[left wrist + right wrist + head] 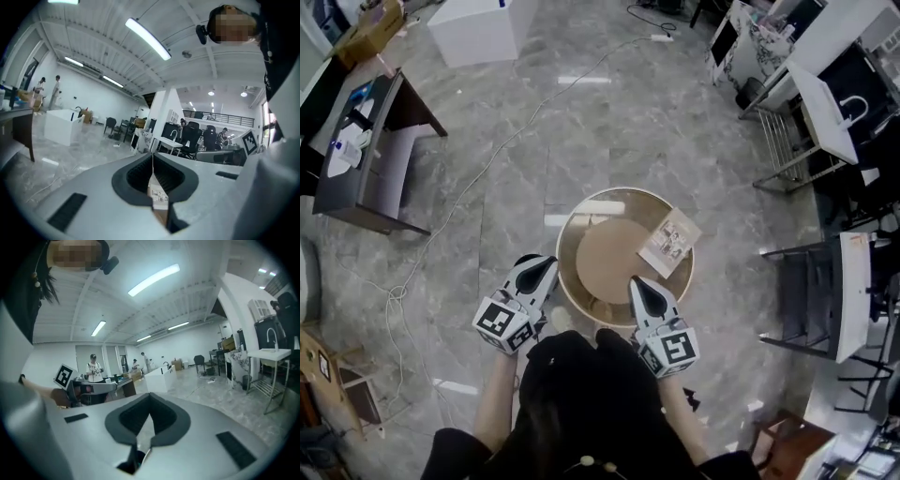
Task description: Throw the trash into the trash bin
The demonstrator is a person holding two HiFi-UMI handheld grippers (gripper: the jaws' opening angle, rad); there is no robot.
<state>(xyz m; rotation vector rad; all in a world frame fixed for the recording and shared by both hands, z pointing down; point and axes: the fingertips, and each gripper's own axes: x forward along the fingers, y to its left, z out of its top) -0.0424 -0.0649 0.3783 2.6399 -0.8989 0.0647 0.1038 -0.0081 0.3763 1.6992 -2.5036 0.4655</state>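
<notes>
A round tan trash bin [572,281] with a pale rim stands on the floor right in front of me, and a printed paper card [670,242] lies across its right rim. My left gripper [546,266] is at the bin's left rim, and my right gripper [637,285] hangs over its near right part. In the left gripper view the left gripper [152,158] is shut on a thin printed cardboard scrap [158,200]. The right gripper [150,401] is shut too, with a thin pale scrap [139,437] in the seam between its pads.
Grey marble floor surrounds the bin, with a white cable [478,183] trailing across it at the left. A dark desk [366,155] stands far left, a white box [483,28] at the top, and metal racks and tables [825,281] along the right.
</notes>
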